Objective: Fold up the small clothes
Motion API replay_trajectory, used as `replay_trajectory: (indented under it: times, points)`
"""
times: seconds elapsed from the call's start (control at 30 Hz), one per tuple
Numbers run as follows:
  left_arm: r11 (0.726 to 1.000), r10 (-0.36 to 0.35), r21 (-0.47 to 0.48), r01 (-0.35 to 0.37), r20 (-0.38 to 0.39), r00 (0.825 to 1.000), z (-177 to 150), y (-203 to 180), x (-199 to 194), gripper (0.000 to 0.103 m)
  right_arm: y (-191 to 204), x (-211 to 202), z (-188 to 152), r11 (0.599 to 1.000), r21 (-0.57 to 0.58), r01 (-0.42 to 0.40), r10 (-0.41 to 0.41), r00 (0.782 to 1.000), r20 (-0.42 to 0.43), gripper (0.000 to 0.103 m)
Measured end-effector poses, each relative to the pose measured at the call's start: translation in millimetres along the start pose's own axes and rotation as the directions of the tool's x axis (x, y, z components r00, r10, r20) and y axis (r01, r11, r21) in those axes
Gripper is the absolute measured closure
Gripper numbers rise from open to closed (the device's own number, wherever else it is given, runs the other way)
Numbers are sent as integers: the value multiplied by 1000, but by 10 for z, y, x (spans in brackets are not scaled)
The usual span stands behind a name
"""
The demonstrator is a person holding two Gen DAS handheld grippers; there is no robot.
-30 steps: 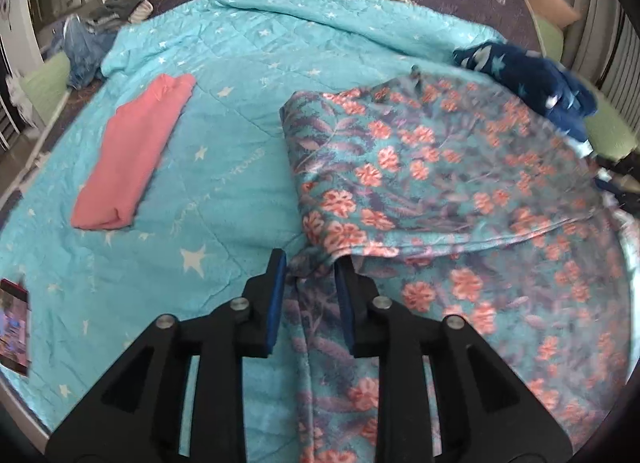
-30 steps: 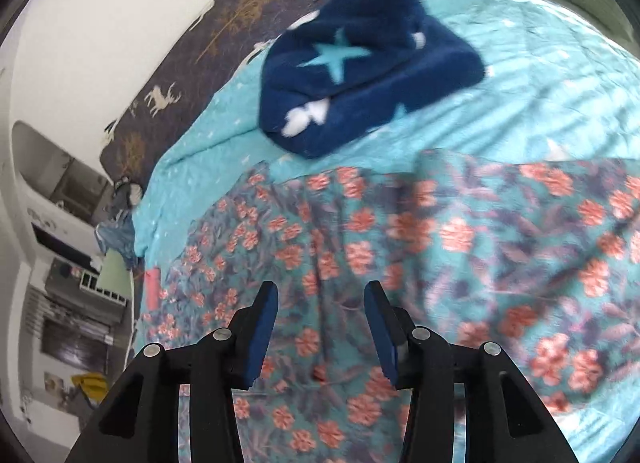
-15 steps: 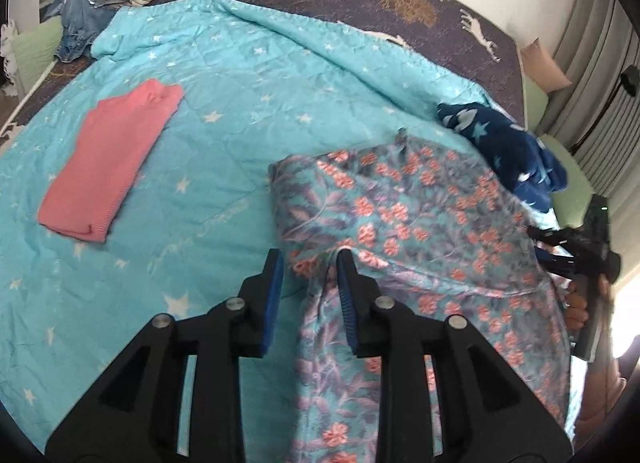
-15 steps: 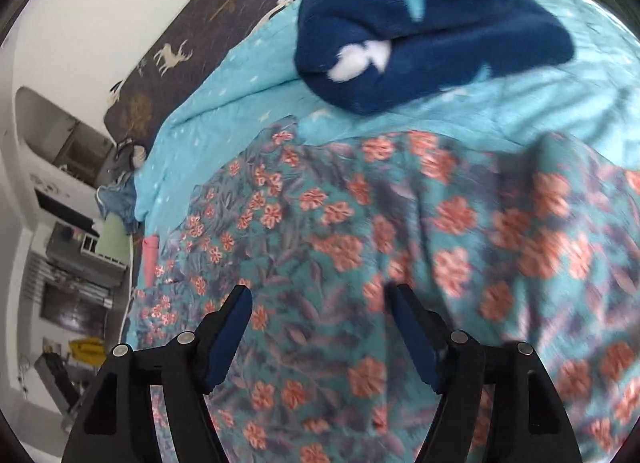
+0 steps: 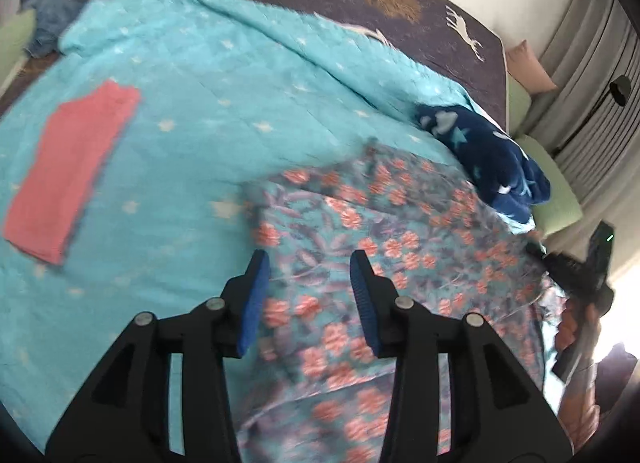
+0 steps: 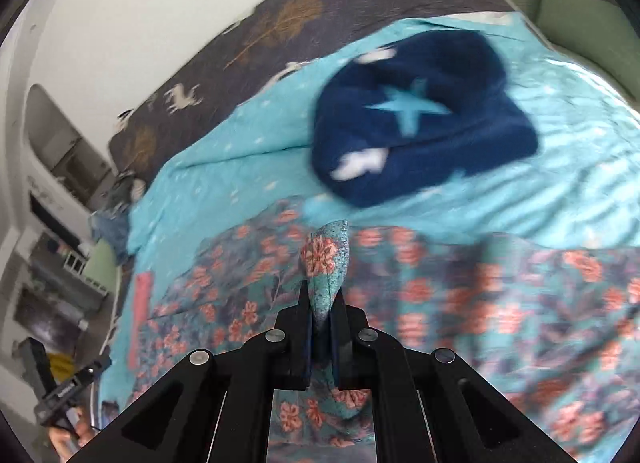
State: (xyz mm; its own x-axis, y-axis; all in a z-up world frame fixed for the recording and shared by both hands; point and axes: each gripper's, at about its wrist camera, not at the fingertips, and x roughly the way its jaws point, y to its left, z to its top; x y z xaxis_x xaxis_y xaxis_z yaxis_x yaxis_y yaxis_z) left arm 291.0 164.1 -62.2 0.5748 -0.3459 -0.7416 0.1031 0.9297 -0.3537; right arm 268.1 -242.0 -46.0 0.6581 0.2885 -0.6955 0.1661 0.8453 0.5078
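Note:
A teal garment with pink flowers (image 5: pixel 400 255) lies spread on the bed, its left part folded over. In the left wrist view my left gripper (image 5: pixel 309 263) hovers over the garment's left edge. Its jaws are opening and the blue pads (image 5: pixel 254 303) press on nothing; the cloth lies below them. In the right wrist view my right gripper (image 6: pixel 322 295) is shut on a raised pinch of the same floral garment (image 6: pixel 480 303). The pinched fold (image 6: pixel 326 259) sticks up past the fingertips.
A folded pink garment (image 5: pixel 72 171) lies at the left on the teal star quilt (image 5: pixel 240 103). A navy star-print fleece (image 6: pixel 416 119) sits beyond the floral garment. Green pillows (image 5: pixel 556 191) line the right edge. A heap of clothes (image 5: pixel 52 23) lies far left.
The left gripper let go of the floral edge, widened and rose. The right gripper spread wide, then shut on a fold of the floral garment.

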Motion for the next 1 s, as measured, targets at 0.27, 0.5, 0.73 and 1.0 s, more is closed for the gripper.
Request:
replay_trajectory:
  times: [0.27, 0.5, 0.73, 1.0]
  points:
    - [976, 204, 85, -199, -62, 977, -52, -26, 522, 60, -280, -6, -172, 998, 52, 21, -17, 997, -80, 81]
    - [960, 276, 47, -275, -24, 961, -70, 137, 377, 45, -517, -684, -270, 995, 44, 89, -90, 996, 24, 63]
    - [970, 143, 186, -155, 80, 987, -143, -533, -80, 45, -1396, -1327, -604, 945, 305, 117, -146, 986, 75, 61]
    - [957, 26, 288, -19, -23, 999, -447, -1166, 61, 40, -2578, -2084, -1150, 670, 742, 20, -276, 935, 224, 61]
